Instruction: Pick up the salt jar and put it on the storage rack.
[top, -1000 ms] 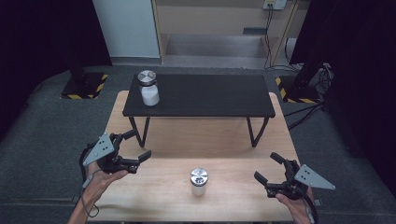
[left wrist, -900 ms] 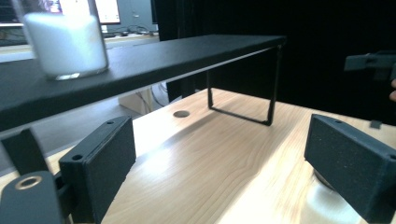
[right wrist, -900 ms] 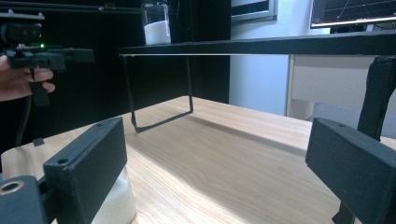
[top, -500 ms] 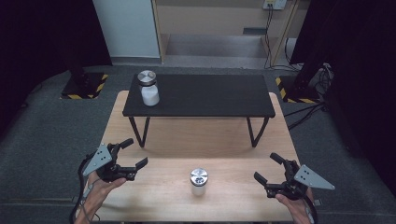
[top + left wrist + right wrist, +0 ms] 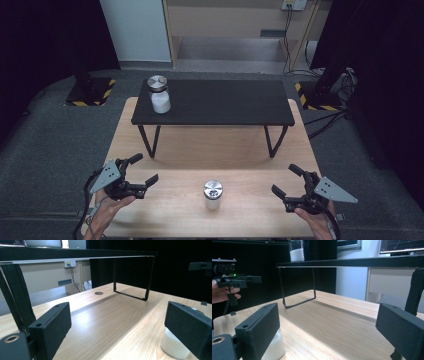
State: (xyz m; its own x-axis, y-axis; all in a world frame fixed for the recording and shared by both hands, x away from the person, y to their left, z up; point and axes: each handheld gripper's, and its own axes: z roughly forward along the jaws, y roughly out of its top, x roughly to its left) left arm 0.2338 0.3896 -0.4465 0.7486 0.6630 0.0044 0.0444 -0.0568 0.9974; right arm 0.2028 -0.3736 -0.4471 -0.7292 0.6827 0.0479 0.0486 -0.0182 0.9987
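1. High view: the left claw (image 5: 141,172), held low in a hand (image 5: 107,207) at the near left of the wooden table (image 5: 170,150), points toward the middle with its jaws wide apart and nothing between them; they have just been opening a little further. The right claw (image 5: 290,181) mirrors it, spread wide and empty. The near jar (image 5: 212,194) stands upright between the two, apart from both.
2. Left gripper view: the near jar (image 5: 172,346) sits on the table partly behind the right-hand jaw.
3. Right gripper view: the near jar (image 5: 274,347) stands behind the left-hand jaw; the far jar (image 5: 296,251) rests on the black shelf (image 5: 352,262) well beyond.
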